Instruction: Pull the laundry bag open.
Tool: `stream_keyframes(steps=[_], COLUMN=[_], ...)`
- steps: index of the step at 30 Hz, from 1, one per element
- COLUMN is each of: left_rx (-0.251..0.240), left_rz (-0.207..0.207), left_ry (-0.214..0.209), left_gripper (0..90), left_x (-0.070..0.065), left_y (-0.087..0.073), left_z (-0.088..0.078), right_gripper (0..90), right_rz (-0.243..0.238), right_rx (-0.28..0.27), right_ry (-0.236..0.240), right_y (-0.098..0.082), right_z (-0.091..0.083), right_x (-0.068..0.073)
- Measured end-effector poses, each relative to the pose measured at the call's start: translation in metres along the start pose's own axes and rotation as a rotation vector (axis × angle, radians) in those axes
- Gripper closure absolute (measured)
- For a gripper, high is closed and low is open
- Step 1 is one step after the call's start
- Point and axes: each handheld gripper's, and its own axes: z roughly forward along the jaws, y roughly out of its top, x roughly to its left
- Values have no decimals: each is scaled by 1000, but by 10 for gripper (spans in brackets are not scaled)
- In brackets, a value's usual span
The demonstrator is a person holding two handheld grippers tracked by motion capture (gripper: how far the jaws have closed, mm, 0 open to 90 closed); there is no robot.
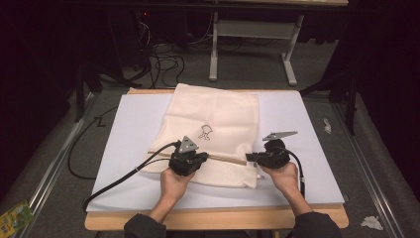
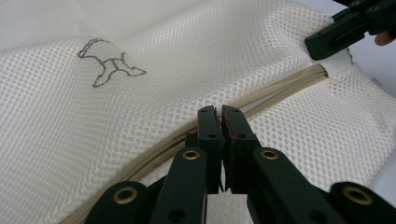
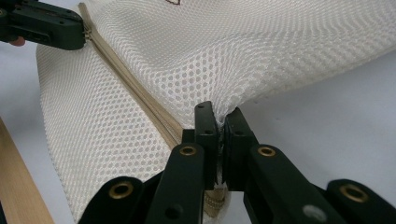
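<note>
A cream mesh bag (image 1: 218, 114) with a small animal outline (image 1: 204, 132) lies flat on the white table top (image 1: 129, 129). A tan zipper (image 1: 223, 158) runs across its near part. My left gripper (image 1: 201, 156) sits on the zipper near its middle; in the left gripper view its jaws (image 2: 222, 114) are shut together over the zipper line (image 2: 154, 149). My right gripper (image 1: 248, 158) is shut on the bag's right edge at the zipper's end, and mesh (image 3: 224, 79) bunches up between its jaws (image 3: 222, 116). Each gripper shows in the other's view, the right gripper (image 2: 336, 35) and the left gripper (image 3: 51, 23).
The table's wooden front edge (image 1: 213, 218) runs below the hands. Black cables (image 1: 114, 178) trail off the left side. On the floor are a white desk frame (image 1: 252, 44) at the back, crumpled paper (image 1: 371, 222) at the right and a green packet (image 1: 14, 217) at the left.
</note>
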Motion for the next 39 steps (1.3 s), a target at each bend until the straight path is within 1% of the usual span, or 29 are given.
stream_keyframes(steps=[4,10,14,17,18,19,20,22,23,25,26,28,32,33,35,36,39], left_rx=[2,-3,-7,-2,-2,-6,-4,-4,-7,-6,-6,-11,-7,-9,-8,-10,-10], left_rz=[3,-11,-11,-7,-14,-21,-19,-11,-16,-12,-13,-16,-11,-15,-7,-11,-28], left_ry=[2,4,2,8,1,-4,-4,7,6,23,18,27,27,20,36,36,41], left_gripper=[872,872,872,872,872,872,872,872,872,872,873,872,872,872,872,872,872], left_x=[1,5,6,6,7,8,8,9,9,11,12,13,13,13,13,15,20], left_y=[-1,-2,-2,-2,-2,-3,-3,-3,-3,-3,-3,-3,-4,-4,-4,-5,-7], left_z=[-1,-5,-5,-6,-7,-7,-8,-10,-10,-12,-13,-14,-15,-15,-16,-18,-21], right_gripper=[881,881,881,881,881,881,882,881,881,881,881,881,881,882,881,882,881], right_rz=[1,2,-3,5,1,2,3,0,-2,0,-2,0,-1,1,-2,-7,1], right_rx=[-2,-1,-2,-4,1,0,1,2,-5,-3,1,3,3,5,5,8,6], right_ry=[0,-4,-4,4,-2,5,8,2,8,4,3,2,3,5,-2,-10,-6], right_y=[0,0,0,0,0,-1,-1,-1,-1,-1,-1,-1,-1,-1,-1,-1,-3], right_z=[-1,-1,-1,-1,-1,-2,-1,-1,0,-1,-1,-2,-2,-2,-1,-1,-2], right_x=[-1,-2,-1,-1,-1,-2,-2,-1,-1,-1,-1,-2,-2,-2,-1,-1,-3])
